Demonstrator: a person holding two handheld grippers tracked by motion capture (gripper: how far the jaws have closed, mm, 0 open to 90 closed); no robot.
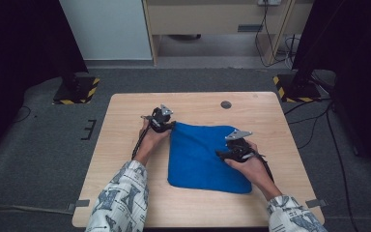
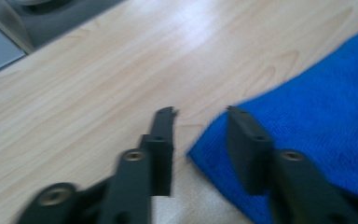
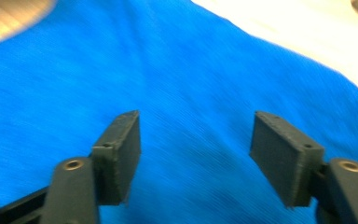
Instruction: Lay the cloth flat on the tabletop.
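High view: blue cloth [image 1: 203, 157] folded flat on the wooden table [image 1: 125, 145].
Its pile is soft and unwrinkled. Left gripper [image 2: 199, 116] gapes at its corner, empty; right gripper [image 3: 196, 130] hovers spread above it, holding nothing.

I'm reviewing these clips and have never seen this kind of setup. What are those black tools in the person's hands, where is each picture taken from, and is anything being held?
A person at a wooden table holds a hand-operated two-jaw gripper in each hand. The high view looks down from above: the left gripper is at the far left corner of a folded blue cloth, and the right gripper is over the cloth's right side. The other two pictures come from cameras riding on the grippers, looking along their black jaws. In the left gripper view the jaws stand apart at the cloth's corner; in the right gripper view they stand apart above the cloth. Neither grips anything.
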